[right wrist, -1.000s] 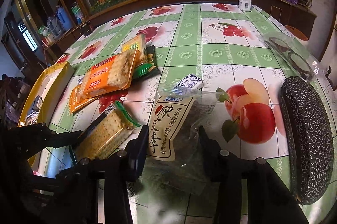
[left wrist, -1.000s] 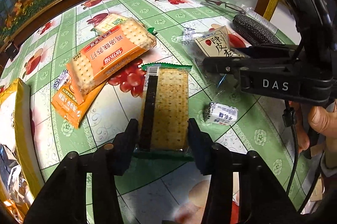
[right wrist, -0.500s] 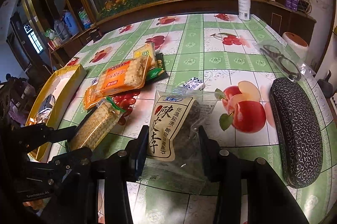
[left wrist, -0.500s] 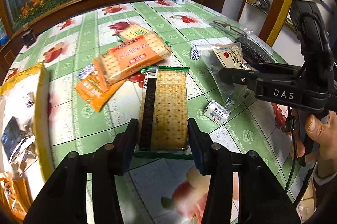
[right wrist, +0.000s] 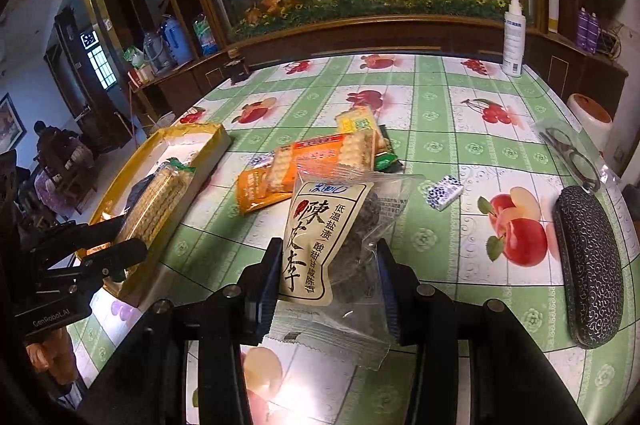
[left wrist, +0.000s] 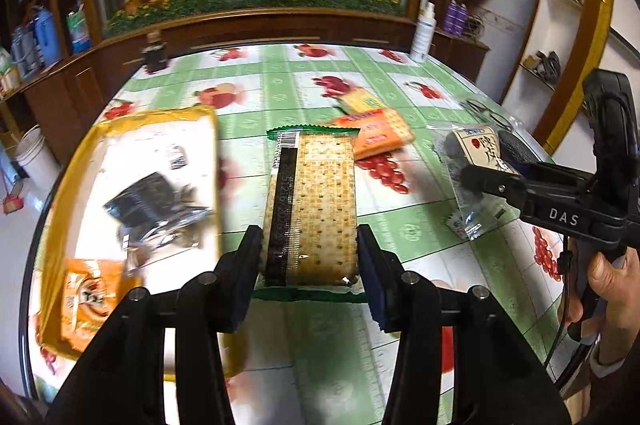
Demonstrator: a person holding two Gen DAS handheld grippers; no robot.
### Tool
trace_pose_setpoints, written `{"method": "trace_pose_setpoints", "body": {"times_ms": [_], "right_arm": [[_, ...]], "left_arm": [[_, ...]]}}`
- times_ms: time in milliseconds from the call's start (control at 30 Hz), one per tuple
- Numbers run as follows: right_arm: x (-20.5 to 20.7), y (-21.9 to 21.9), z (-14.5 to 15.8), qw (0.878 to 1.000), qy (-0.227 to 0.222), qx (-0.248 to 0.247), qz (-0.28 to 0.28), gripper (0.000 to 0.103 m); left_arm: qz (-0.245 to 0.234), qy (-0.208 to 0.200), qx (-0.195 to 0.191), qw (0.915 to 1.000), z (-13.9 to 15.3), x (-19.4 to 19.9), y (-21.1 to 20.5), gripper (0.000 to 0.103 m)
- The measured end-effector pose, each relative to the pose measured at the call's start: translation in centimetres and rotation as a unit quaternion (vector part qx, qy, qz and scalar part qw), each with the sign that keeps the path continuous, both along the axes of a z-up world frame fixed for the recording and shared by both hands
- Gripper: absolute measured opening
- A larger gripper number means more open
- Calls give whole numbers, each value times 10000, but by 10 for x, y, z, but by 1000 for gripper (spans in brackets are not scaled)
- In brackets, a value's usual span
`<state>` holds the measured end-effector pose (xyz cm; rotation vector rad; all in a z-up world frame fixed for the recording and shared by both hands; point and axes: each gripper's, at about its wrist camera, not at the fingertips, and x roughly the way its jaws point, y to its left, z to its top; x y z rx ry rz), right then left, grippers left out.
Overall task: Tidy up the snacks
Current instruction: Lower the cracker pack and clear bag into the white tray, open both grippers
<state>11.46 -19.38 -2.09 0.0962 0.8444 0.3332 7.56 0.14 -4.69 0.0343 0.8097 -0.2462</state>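
Fruit-print table (right wrist: 460, 113), left tool (left wrist: 310, 257) gripping cracker pack (left wrist: 316, 209), right tool (right wrist: 328, 285) gripping plum bag (right wrist: 340, 237)

The left gripper (left wrist: 310, 257) is clamping a cracker pack (left wrist: 312, 209) by its near end, fingers (left wrist: 250, 257) pressing on both long sides, the pack hanging clear above the counter (left wrist: 420, 241). To its left a yellow-rimmed tray (left wrist: 52, 225) is lying on the counter, carrying a dark foil packet (left wrist: 156, 201) and an orange packet (left wrist: 86, 297). Beyond the pack an orange cracker packet (left wrist: 378, 135) is resting on the cloth. At the right, the right gripper (left wrist: 476, 181) is gripping a clear plum bag (left wrist: 476, 161), with a hand (left wrist: 612, 285) wrapping its handle.
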Motion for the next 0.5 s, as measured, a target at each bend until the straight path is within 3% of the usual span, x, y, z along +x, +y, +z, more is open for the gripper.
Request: {"method": "trace_pose_setpoints", "body": {"times_ms": [500], "right_arm": [[-3,96,18,9956,-161,198,907,45]], "left_arm": [[1138,-251,292,9928,8,-13,74,45]]}}
